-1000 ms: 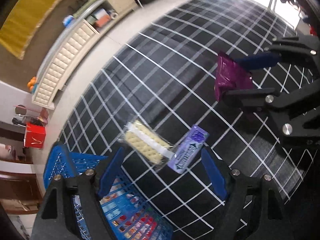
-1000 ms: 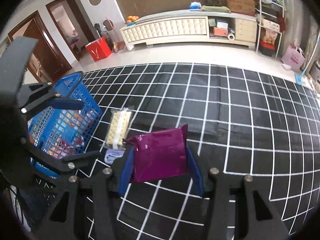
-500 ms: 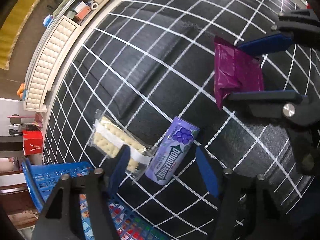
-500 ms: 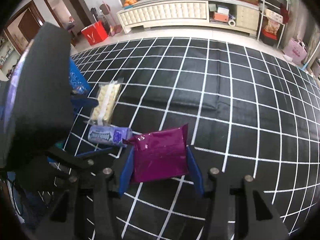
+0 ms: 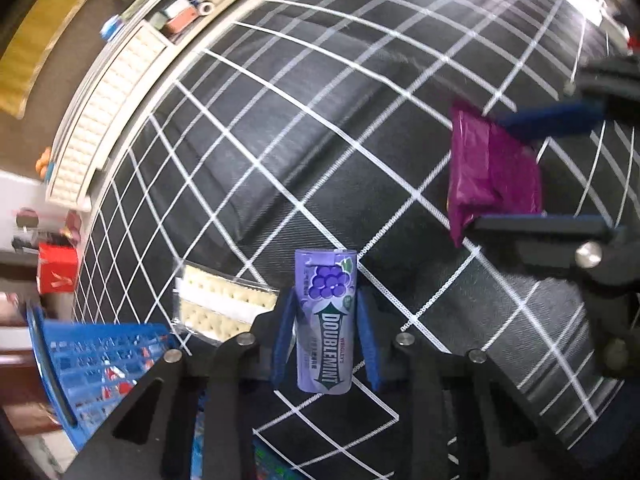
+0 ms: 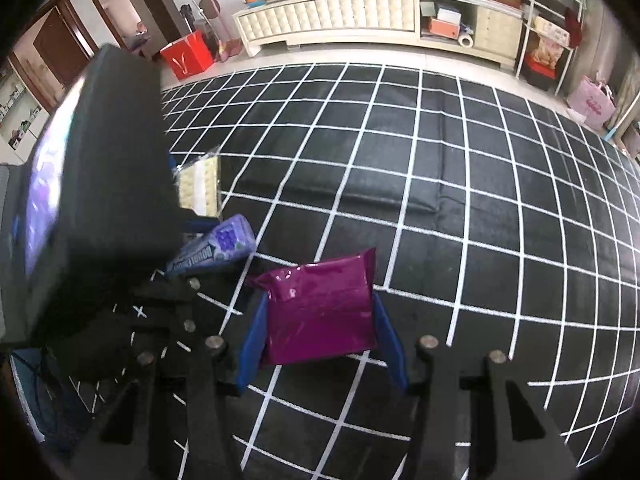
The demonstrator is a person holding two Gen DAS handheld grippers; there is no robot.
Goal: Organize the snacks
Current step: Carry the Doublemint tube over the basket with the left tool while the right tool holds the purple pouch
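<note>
My left gripper (image 5: 325,300) is shut on a purple Doublemint gum pack (image 5: 325,320), gripped along its sides; the pack also shows in the right wrist view (image 6: 216,246). My right gripper (image 6: 318,304) is shut on a magenta snack pouch (image 6: 320,320), which also shows in the left wrist view (image 5: 490,176). A clear pack of pale crackers (image 5: 218,308) lies on the black grid mat, just left of the gum; it also shows in the right wrist view (image 6: 200,188). A blue basket (image 5: 92,364) with snacks inside sits at the lower left.
The black mat with white grid lines (image 6: 440,200) covers the floor. A long cream cabinet (image 6: 340,20) stands along the far wall, with a red bag (image 6: 188,58) beside it. The left gripper's body (image 6: 100,200) blocks the left of the right wrist view.
My left gripper has moved onto the gum pack and closed on it; it was open before. The right gripper keeps its hold on the magenta pouch.
</note>
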